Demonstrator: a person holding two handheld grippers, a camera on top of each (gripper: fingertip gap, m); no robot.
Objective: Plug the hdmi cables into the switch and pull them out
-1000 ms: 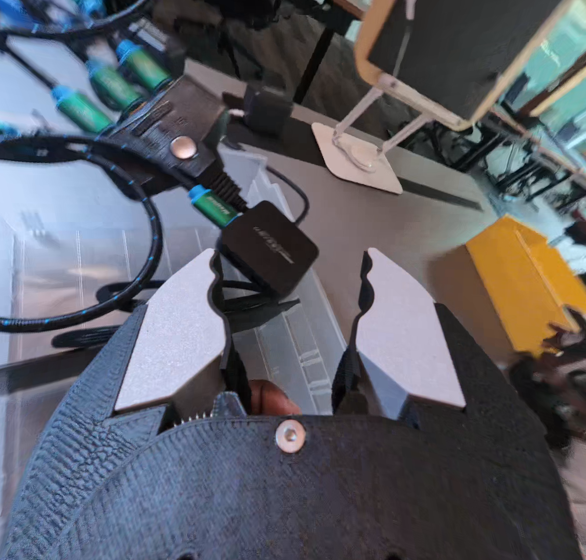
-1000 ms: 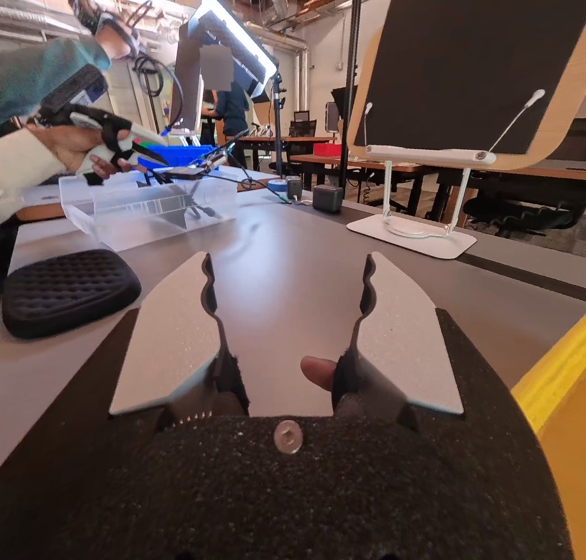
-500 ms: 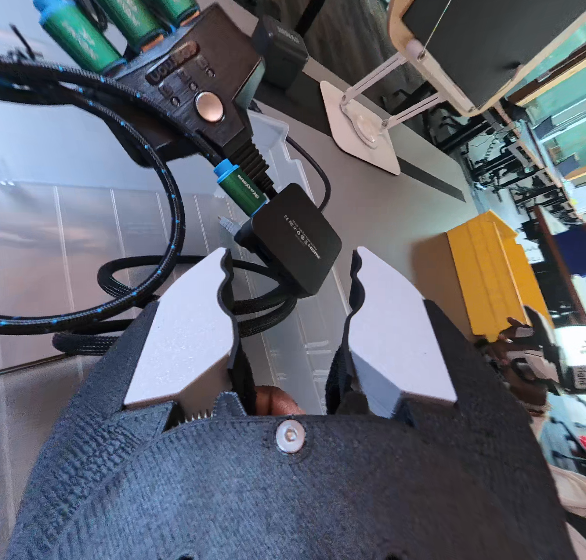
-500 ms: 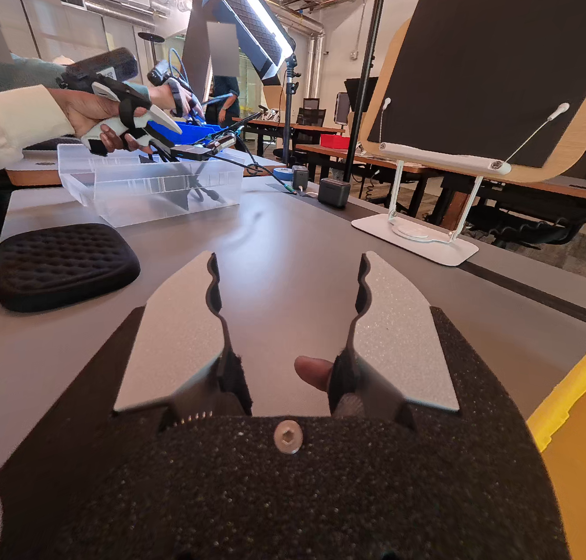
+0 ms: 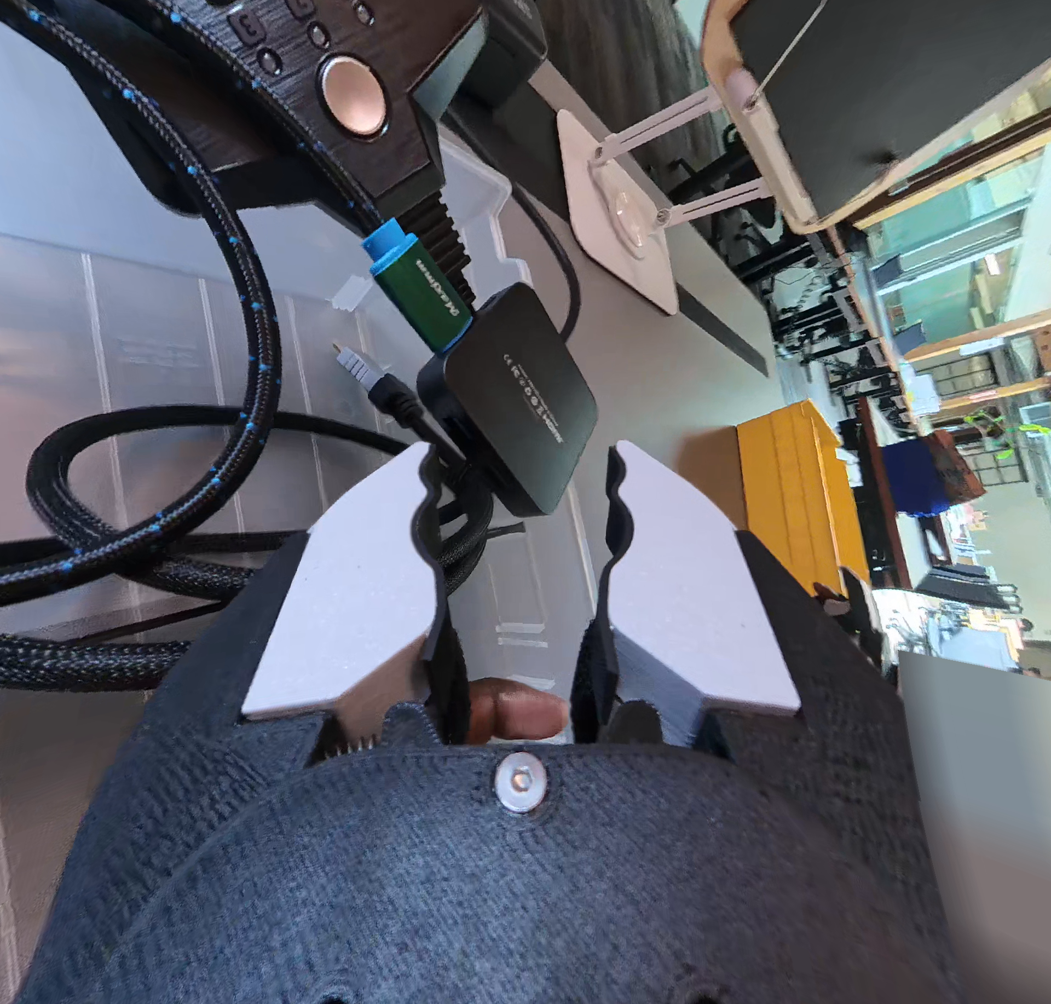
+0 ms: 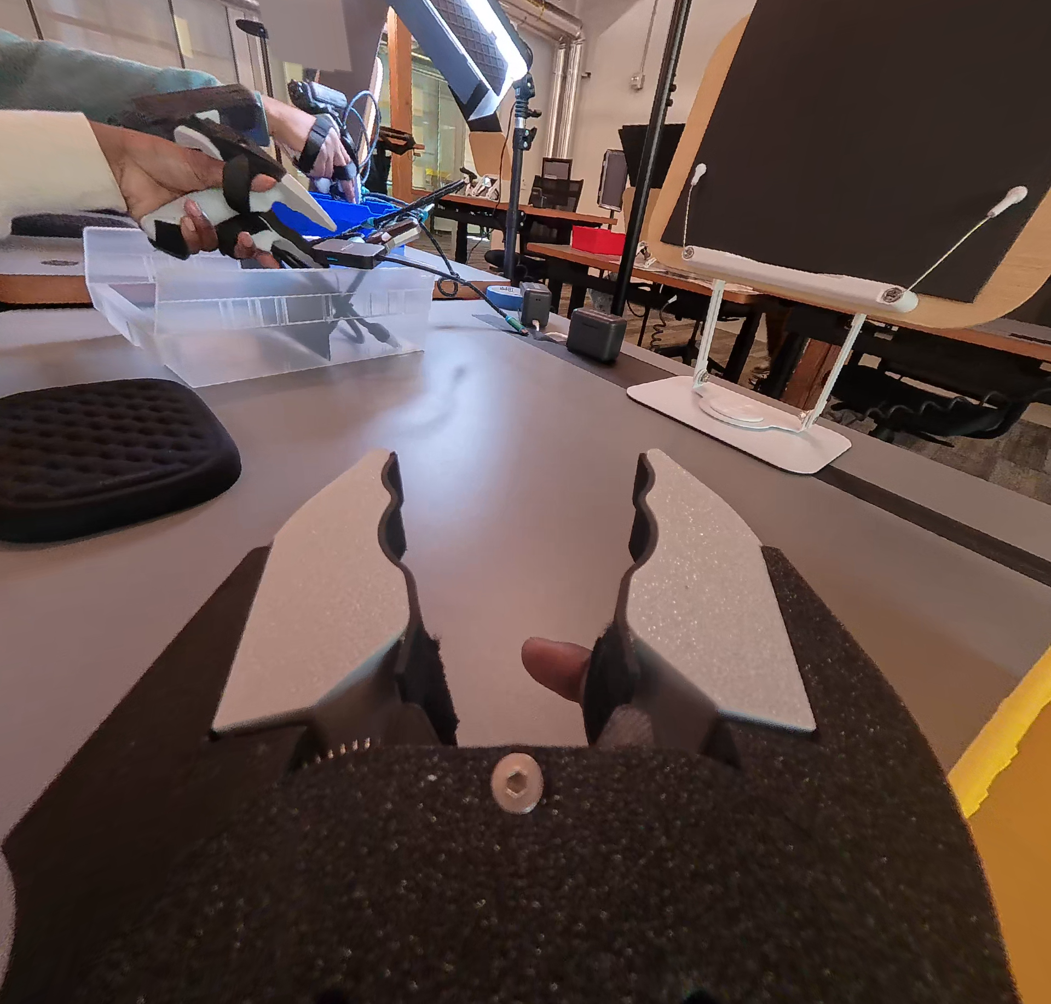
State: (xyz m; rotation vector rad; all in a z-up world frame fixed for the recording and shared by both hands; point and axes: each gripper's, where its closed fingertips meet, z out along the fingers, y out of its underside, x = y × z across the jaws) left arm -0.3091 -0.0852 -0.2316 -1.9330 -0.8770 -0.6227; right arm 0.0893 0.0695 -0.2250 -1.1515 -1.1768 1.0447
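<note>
Two devices over the clear plastic bin (image 5: 500, 220): one brushed black switch with a round copper button (image 5: 318, 66), one small glossy black adapter box (image 5: 512, 402) bearing one green, blue-capped plug (image 5: 421, 294). Left gripper (image 5: 517, 482) open, gapped around adapter corner; right gripper (image 6: 514, 499) wide, empty, above grey table (image 6: 512, 408)

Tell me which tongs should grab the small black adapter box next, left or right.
Left. The left tongs are open right at the small black adapter box above the clear bin. The right tongs are open over bare table, far from it.
</note>
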